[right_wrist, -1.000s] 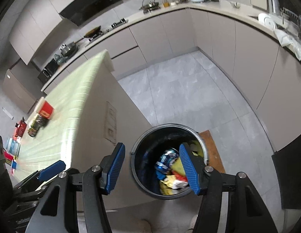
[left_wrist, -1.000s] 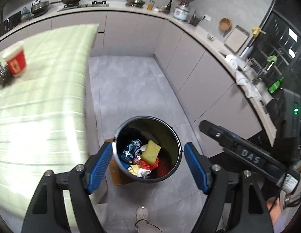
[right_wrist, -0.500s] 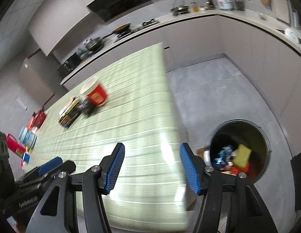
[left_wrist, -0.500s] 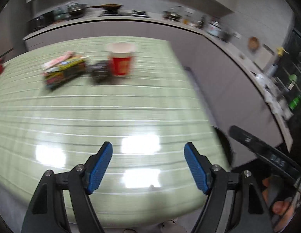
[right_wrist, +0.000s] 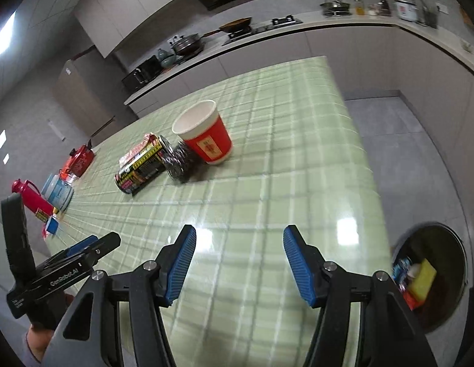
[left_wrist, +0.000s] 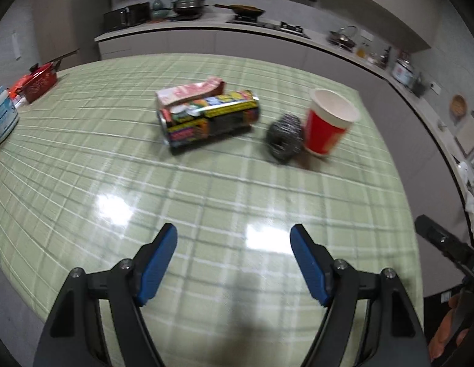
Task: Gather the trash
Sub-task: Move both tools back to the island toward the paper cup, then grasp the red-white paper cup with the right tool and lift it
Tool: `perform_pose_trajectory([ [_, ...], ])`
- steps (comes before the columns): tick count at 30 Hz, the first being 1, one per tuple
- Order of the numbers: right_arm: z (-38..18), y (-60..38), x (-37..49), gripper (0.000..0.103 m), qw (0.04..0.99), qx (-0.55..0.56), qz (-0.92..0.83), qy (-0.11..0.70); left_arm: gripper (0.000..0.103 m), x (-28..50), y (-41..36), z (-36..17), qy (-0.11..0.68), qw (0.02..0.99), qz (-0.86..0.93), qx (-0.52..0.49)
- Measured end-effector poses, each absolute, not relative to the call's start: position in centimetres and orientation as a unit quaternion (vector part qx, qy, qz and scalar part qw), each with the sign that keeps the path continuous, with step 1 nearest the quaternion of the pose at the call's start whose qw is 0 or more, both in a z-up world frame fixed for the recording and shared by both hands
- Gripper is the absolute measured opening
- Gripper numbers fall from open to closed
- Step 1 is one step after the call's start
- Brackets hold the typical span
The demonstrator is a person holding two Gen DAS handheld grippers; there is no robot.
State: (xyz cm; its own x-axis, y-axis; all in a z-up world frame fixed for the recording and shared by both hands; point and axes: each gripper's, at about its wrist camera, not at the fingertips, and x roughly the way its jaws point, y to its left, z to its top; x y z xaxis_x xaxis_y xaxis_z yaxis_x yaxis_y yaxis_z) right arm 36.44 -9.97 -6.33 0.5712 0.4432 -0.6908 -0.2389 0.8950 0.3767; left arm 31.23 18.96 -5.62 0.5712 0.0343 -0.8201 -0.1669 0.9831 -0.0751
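On the green checked table point(left_wrist: 224, 202) point(right_wrist: 298, 159) lie a colourful can point(left_wrist: 209, 119) point(right_wrist: 142, 165) on its side, a pink wrapper point(left_wrist: 191, 90) point(right_wrist: 134, 151) behind it, and a steel wool ball point(left_wrist: 284, 137) point(right_wrist: 177, 160). Beside the ball stands a red paper cup point(left_wrist: 328, 122) point(right_wrist: 206, 137). My left gripper point(left_wrist: 233, 260) hovers open over the near table edge, well short of them, nothing between its fingers. The right gripper point(right_wrist: 238, 263) is open too and empty. The black trash bin point(right_wrist: 432, 278), with trash inside, sits on the floor at lower right.
At the table's far left stand a red box point(left_wrist: 41, 81) point(right_wrist: 80, 157), a white-blue tub point(left_wrist: 2, 116) point(right_wrist: 57, 189) and a red bottle point(right_wrist: 30, 195). A kitchen counter point(left_wrist: 267, 27) with pans runs behind. A hand holds the left gripper's body point(right_wrist: 62, 275).
Both grippers swung away from over the trash bin to above the table. The can, wrapper, steel wool and cup have come into the middle of both views. Neither gripper's jaws changed visibly.
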Motion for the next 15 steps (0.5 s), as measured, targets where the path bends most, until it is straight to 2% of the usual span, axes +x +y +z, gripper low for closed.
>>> perform_pose_trajectory([
  [6, -6.5, -7.5, 39.6, 0.063, 0.874, 0.115, 0.204, 0.425, 0.077, 32.7, 21.8, -5.8, 0.464, 0.879, 0.067, -0.094],
  [15, -7.7, -2.7, 42.5, 0.065, 0.873, 0.132, 0.172, 0.436, 0.077, 36.7, 21.3, -6.7, 0.481, 0.874, -0.028, -0.058],
])
